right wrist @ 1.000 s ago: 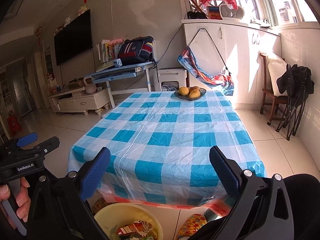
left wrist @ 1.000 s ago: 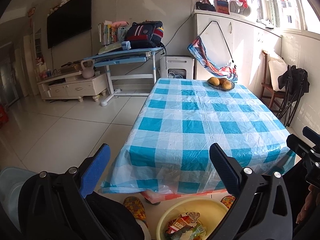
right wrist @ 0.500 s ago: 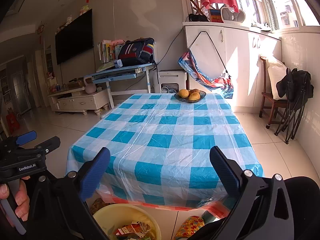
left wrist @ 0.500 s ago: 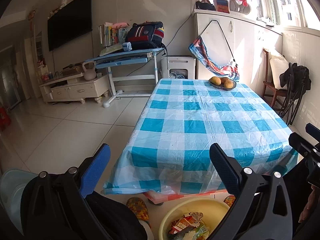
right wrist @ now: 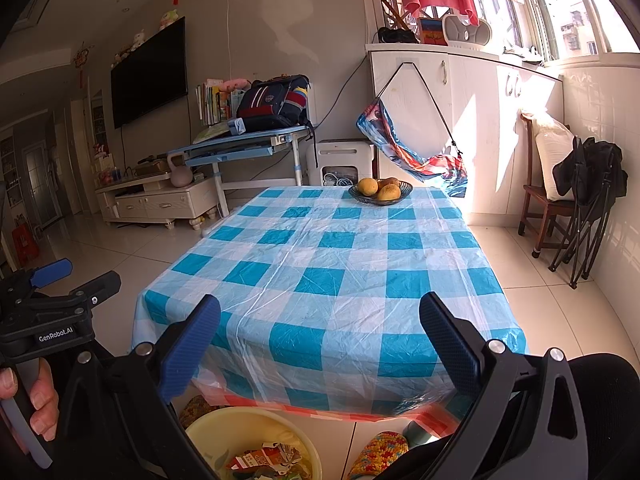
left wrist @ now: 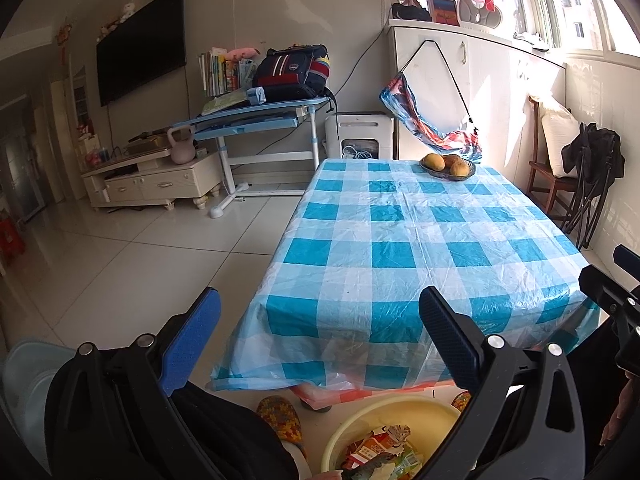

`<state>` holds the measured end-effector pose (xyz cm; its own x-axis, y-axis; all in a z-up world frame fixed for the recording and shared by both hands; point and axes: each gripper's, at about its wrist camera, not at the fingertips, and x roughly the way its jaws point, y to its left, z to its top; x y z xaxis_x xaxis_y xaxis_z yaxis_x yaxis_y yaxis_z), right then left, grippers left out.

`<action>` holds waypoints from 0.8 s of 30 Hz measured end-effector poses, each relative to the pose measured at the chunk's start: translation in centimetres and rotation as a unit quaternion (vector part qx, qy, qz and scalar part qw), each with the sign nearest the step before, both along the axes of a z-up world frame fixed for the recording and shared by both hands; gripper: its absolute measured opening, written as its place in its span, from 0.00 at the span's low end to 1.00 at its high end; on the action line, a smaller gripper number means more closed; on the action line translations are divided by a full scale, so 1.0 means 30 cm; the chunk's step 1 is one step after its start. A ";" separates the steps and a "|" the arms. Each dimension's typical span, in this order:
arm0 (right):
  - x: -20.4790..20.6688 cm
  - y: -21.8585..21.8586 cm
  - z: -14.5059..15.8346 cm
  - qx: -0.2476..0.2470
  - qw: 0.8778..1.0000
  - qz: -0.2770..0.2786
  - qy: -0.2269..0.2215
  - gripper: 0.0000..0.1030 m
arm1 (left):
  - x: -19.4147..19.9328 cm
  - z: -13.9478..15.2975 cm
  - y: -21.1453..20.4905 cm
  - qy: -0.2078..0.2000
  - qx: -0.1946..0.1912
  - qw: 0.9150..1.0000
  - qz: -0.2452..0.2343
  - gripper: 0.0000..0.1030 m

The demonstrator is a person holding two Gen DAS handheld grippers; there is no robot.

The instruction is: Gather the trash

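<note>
- Table [left wrist: 400,240]: blue-checked cloth fills frame centre; near edge overhangs low in both views. Bare tiled floor [left wrist: 120,272] lies open at left.
- Fruit bowl [right wrist: 380,192]: at the table's far end.
- Yellow basin [left wrist: 376,420]: bottom centre, on the floor below the near edge, holding the trash [left wrist: 380,452], crumpled wrappers.
- Left gripper [left wrist: 320,340]: jaws wide apart, empty, raised before the table edge.
- Right gripper [right wrist: 320,340]: jaws wide apart, empty, level with its pair.
- Hand [right wrist: 36,400]: lower left in the right wrist view, wrapped on the left gripper's handle.

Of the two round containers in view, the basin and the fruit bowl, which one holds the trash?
The yellow basin on the floor below the table's near edge; crumpled wrappers fill it. The dark bowl on the table holds only fruit.
</note>
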<state>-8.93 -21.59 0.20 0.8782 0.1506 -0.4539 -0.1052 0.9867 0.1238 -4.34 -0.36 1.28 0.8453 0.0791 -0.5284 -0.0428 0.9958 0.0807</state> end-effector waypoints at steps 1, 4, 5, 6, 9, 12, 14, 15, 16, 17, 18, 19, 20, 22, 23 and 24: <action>0.000 -0.001 0.000 0.000 1.000 0.000 0.000 0.93 | 0.001 0.000 0.004 0.000 0.001 1.000 0.000 0.93; 0.000 0.000 0.000 0.000 1.000 0.000 0.000 0.93 | 0.003 0.000 0.004 0.001 0.004 1.000 0.004 0.93; 0.000 0.000 -0.001 0.000 1.000 0.000 0.000 0.93 | 0.003 0.001 0.003 0.001 0.006 1.000 0.005 0.93; 0.001 0.001 -0.001 -0.001 1.000 0.000 0.001 0.93 | 0.003 0.001 0.002 0.001 0.006 1.000 0.005 0.93; -0.001 0.001 0.001 -0.002 1.000 0.001 0.002 0.93 | 0.004 0.003 0.008 -0.001 0.007 1.000 0.006 0.93; 0.001 0.001 0.000 -0.001 1.000 0.000 0.002 0.93 | 0.003 0.003 0.006 -0.001 0.007 1.000 0.006 0.93; 0.003 -0.001 0.000 0.000 1.000 0.000 0.003 0.93 | 0.003 0.002 0.005 -0.001 0.007 1.000 0.006 0.93; 0.004 -0.002 0.000 0.001 1.000 0.000 0.003 0.93 | 0.003 0.002 0.005 0.000 0.007 1.000 0.005 0.93; 0.006 -0.003 -0.001 0.002 1.000 0.000 0.004 0.93 | 0.004 0.002 0.006 0.000 0.009 1.000 0.005 0.93; 0.008 -0.005 0.000 0.003 1.000 0.000 0.004 0.93 | 0.004 0.002 0.007 0.001 0.011 1.000 0.005 0.93; 0.009 -0.006 0.000 0.005 1.000 0.000 0.004 0.93 | 0.005 0.002 0.009 0.001 0.012 1.000 0.004 0.93; 0.010 -0.010 -0.001 0.005 1.000 0.000 0.003 0.93 | 0.003 0.003 0.009 0.001 0.014 1.000 0.002 0.93; 0.009 -0.011 -0.001 0.006 1.000 0.000 0.002 0.93 | 0.003 0.003 0.011 0.001 0.015 1.000 0.001 0.93; 0.008 -0.013 0.001 0.006 1.000 0.000 0.001 0.93 | 0.000 0.004 0.008 0.001 0.018 1.000 -0.002 0.93; 0.007 -0.014 0.001 0.005 1.000 0.001 0.000 0.93 | 0.000 0.004 0.010 0.002 0.018 1.000 -0.004 0.93; 0.007 -0.014 0.001 0.005 1.000 0.001 -0.001 0.93 | 0.002 0.003 0.010 0.002 0.018 1.000 -0.004 0.93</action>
<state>-8.73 -22.01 0.25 0.8783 0.1571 -0.4515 -0.1077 0.9852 0.1333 -4.29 -0.06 1.35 0.8435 0.0909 -0.5294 -0.0333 0.9925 0.1174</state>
